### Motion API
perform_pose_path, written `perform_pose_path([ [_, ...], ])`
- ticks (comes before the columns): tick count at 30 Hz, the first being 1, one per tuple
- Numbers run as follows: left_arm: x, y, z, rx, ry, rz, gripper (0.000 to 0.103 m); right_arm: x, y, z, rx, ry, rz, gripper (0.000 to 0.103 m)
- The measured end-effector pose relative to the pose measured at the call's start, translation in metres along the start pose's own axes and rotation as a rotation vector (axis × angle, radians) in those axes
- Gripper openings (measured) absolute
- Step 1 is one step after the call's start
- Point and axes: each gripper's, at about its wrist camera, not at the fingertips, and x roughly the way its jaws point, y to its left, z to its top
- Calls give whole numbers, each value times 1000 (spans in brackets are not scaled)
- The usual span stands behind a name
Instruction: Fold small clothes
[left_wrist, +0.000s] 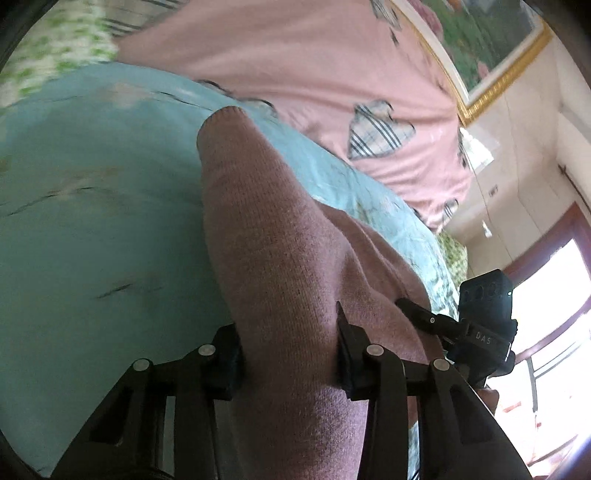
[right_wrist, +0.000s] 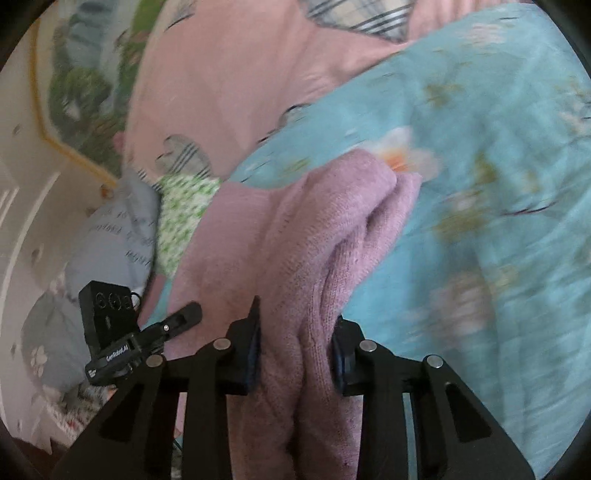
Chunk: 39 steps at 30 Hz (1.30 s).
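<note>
- The bed (left_wrist: 92, 206), under its blue floral cover, carries the pink knit garment (left_wrist: 280, 266); its long axis runs straight away from you.
- Your left gripper (left_wrist: 290, 356) pinches one bunched end of it.
- Your right gripper (right_wrist: 295, 354) pinches the other bunch; both holds sit level, so you would likely carry both ends forward together.

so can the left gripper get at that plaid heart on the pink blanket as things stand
Probably not: the left gripper is shut on the pink sweater, so its jaws are occupied, and the plaid heart lies well beyond.
</note>
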Motion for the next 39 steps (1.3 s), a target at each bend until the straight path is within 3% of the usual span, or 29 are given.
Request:
perform_pose_path([
  [8, -76, 61, -28, -64, -68, 79, 39, 71, 55, -37, -57, 108, 111, 32],
  [13, -78, 99, -47, -133, -37, 76, 40, 95, 55, -51, -46, 156, 100, 32],
  [18, -69, 120, -60, -188, -34, 57, 46, 100, 38, -57, -12, 170, 62, 33],
  [22, -65, 121, -65, -187, -32, 85, 55, 102, 33, -63, -29, 164, 25, 36],
  [24, -66, 119, -65, -184, -25, 117, 65, 102, 32, -64, -18, 161, 17, 40],
  [26, -71, 116, -65, -177, -23, 139, 66, 101, 35, -62, -14, 161, 3, 46],
  [29, -88, 108, -62, -146, -41, 193, 65, 87, 45, -59, -39, 137, -41, 46],
  [31, -105, 100, -60, -104, -81, 246, 65, 68, 58, -52, -76, 75, -88, 46],
  [34, -117, 81, -44, -47, -128, 219, 63, 45, 86, -38, -156, -12, -69, 46],
  [37, -103, 67, -23, 3, -118, 174, 62, 60, 115, -26, -229, 28, -50, 46],
  [39, -79, 66, -8, 21, -85, 190, 51, 88, 118, -20, -215, 92, -24, 39],
])
